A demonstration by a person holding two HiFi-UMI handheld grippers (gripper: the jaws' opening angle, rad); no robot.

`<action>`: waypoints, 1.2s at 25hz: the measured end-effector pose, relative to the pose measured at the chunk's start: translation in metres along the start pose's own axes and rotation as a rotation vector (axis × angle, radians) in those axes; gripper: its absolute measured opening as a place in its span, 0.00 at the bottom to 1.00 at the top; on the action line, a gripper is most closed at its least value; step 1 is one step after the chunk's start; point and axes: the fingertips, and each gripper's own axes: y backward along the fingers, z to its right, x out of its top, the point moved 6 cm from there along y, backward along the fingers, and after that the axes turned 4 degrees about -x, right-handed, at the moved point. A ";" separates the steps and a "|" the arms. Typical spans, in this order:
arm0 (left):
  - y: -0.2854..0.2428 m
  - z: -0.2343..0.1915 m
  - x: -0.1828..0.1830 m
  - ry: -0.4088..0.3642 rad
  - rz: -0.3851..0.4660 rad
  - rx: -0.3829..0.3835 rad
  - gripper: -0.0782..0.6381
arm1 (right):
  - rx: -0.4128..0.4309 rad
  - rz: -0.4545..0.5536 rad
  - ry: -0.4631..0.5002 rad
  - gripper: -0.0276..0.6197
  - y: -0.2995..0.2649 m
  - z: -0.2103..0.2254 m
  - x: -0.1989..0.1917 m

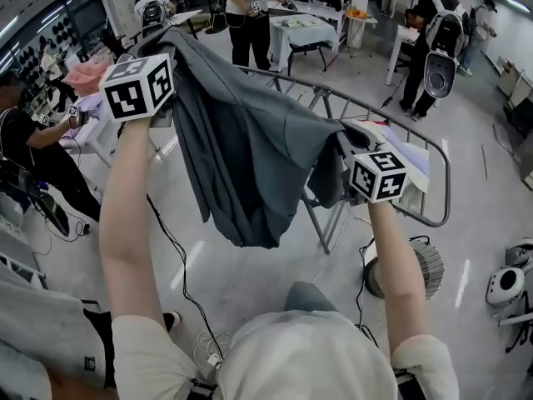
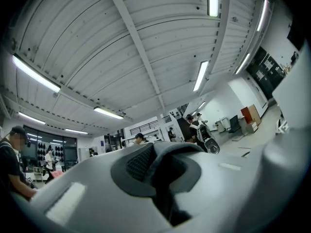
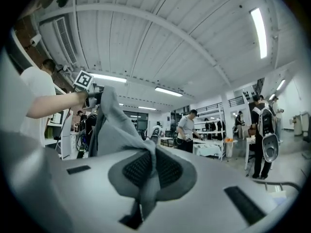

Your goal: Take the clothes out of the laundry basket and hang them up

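Note:
A dark grey garment (image 1: 250,157) hangs spread between my two grippers above a metal drying rack (image 1: 437,152). The left gripper (image 1: 171,98), raised at the upper left, is shut on one edge of the cloth. Lower at the right, by the rack's top rail, the right gripper (image 1: 348,163) is shut on the other edge. In the left gripper view the grey cloth (image 2: 167,152) is bunched between the closed pads of the left gripper (image 2: 154,166). In the right gripper view the garment (image 3: 114,125) runs from the right gripper (image 3: 148,171) up to the left gripper's marker cube (image 3: 83,80).
A round ribbed object (image 1: 420,269) and white devices (image 1: 505,286) sit on the floor at the right. A black cable (image 1: 179,265) trails across the floor. A person in black (image 1: 33,152) stands at the left; other people (image 1: 250,15) and tables (image 1: 304,27) are behind the rack.

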 end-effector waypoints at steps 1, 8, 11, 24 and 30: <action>-0.001 -0.014 -0.006 0.001 -0.011 0.022 0.13 | 0.001 0.003 0.007 0.05 -0.011 -0.001 0.006; -0.034 -0.097 -0.046 -0.022 -0.065 0.147 0.13 | -0.010 0.063 0.057 0.05 -0.103 0.011 0.050; -0.063 -0.129 -0.062 -0.030 -0.078 0.173 0.13 | -0.023 0.098 0.069 0.05 -0.147 0.026 0.068; -0.229 -0.245 -0.069 -0.110 -0.048 0.230 0.13 | -0.067 0.153 0.153 0.05 -0.331 0.085 0.122; -0.299 -0.250 -0.099 -0.073 -0.057 0.200 0.13 | -0.107 0.088 0.203 0.05 -0.359 0.120 0.115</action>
